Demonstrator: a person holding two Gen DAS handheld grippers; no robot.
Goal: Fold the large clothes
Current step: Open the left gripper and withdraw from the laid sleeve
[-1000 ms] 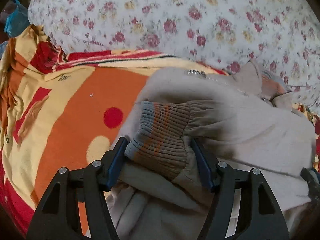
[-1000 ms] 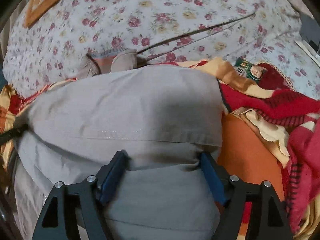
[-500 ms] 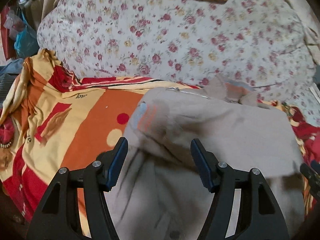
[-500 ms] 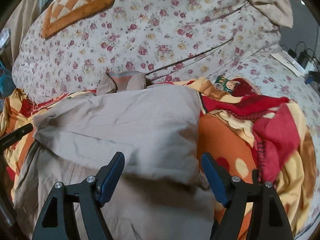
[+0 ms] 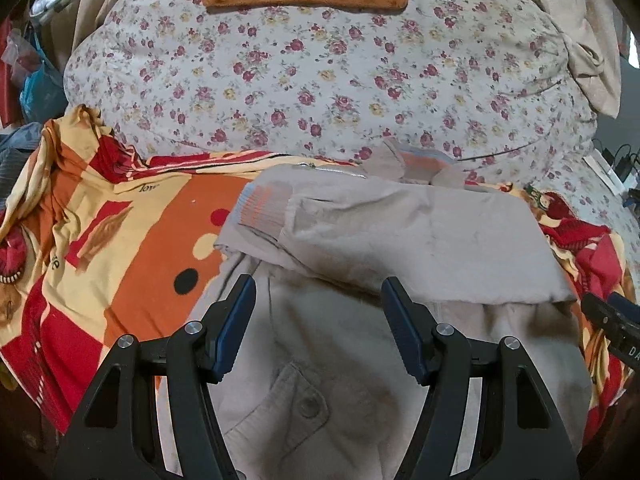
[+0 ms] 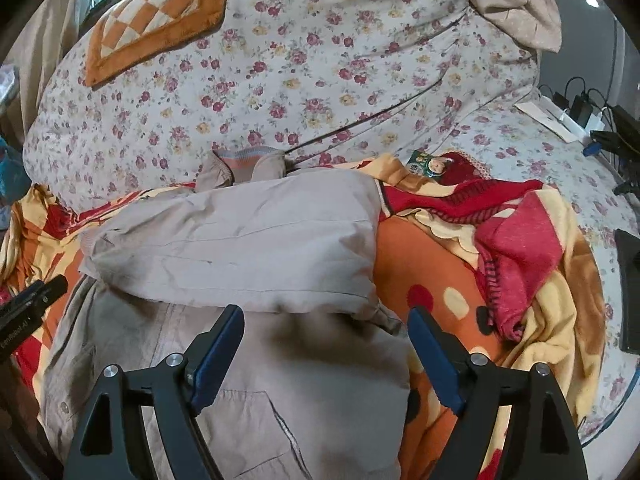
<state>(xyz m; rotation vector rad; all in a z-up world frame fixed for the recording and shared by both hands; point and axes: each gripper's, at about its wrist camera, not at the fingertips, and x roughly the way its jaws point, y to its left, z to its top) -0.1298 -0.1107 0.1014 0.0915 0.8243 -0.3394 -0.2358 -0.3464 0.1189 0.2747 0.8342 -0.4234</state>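
Crosswise, folded jacket point(image 5: 400, 236) – collar point(image 5: 420, 160) toward quilt point(image 5: 320, 80).

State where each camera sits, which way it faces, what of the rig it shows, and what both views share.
Left wrist: rides the left gripper, looking forward and down its open blue-padded fingers at the beige jacket, on the side of its ribbed cuff.
Right wrist: rides the right gripper, jaws just opening and empty, over the jacket's other edge and the orange blanket.
Shared: the jacket, the blanket, the floral quilt, and each view catches the other gripper at its edge.
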